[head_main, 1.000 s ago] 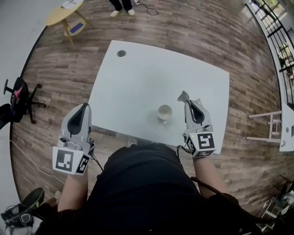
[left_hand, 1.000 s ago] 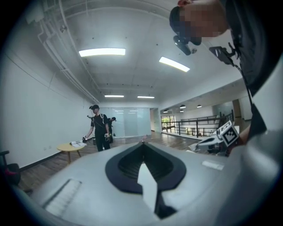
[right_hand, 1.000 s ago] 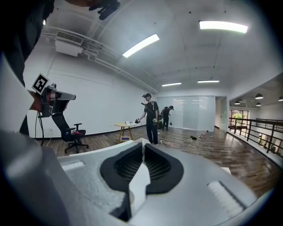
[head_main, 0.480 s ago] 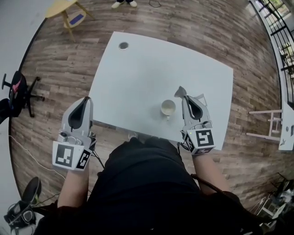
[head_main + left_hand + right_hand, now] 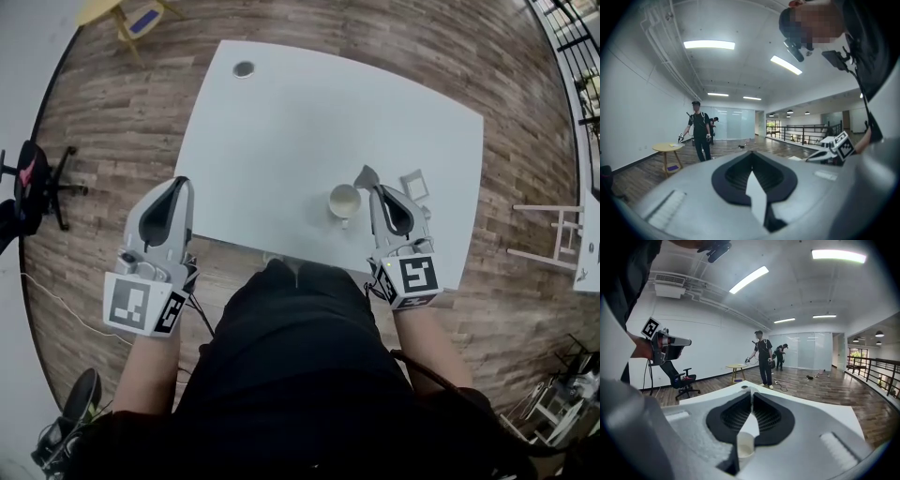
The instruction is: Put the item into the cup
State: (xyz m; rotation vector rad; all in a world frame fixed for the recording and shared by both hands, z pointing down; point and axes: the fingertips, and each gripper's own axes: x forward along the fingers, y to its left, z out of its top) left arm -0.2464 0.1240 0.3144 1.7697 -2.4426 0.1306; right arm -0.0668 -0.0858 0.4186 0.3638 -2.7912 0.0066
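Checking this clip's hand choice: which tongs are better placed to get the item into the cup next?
Right. The right tongs sit just beside the cup, shut, with a grey piece apparently pinched at their tips. The left tongs, shut and empty, hang at the table's left edge.

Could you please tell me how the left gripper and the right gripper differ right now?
The left gripper hangs beside the table's left edge; the right gripper is over the table, next to the cup. The left gripper holds nothing; the right gripper pinches a small grey piece at its tip. Both have their jaws together and point forward.
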